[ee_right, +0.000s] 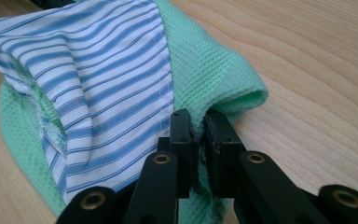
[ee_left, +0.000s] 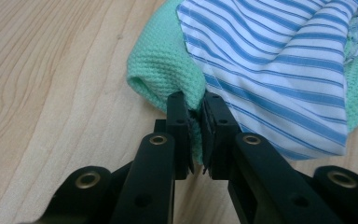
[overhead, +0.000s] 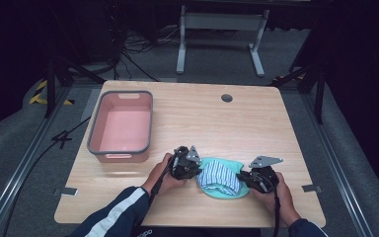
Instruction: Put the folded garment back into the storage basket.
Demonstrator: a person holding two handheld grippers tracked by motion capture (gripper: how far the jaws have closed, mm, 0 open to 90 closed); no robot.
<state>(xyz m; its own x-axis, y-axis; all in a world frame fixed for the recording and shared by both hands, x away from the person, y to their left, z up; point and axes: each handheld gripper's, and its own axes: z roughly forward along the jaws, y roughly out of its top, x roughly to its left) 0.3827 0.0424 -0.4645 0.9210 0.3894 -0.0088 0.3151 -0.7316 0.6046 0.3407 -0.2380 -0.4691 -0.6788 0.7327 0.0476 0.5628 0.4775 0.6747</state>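
A green waffle-knit cloth [overhead: 224,192] lies near the table's front edge with a blue-and-white striped cloth [overhead: 220,175] folded on top of it. My left gripper [overhead: 198,171] is at the bundle's left side, shut on a fold of the green cloth [ee_left: 168,70] right beside the striped cloth [ee_left: 279,60]. My right gripper [overhead: 240,177] is at the bundle's right side, shut on the green cloth [ee_right: 214,79], with the striped cloth [ee_right: 107,79] to the left of its jaws. Both pinched edges look slightly raised off the wood.
A pink bin with a grey rim [overhead: 94,129] stands empty at the table's left. A round cable hole [overhead: 226,98] sits near the far edge. Bare wood [overhead: 237,128] stretches behind the bundle. A metal frame [overhead: 220,22] stands on the floor beyond the table.
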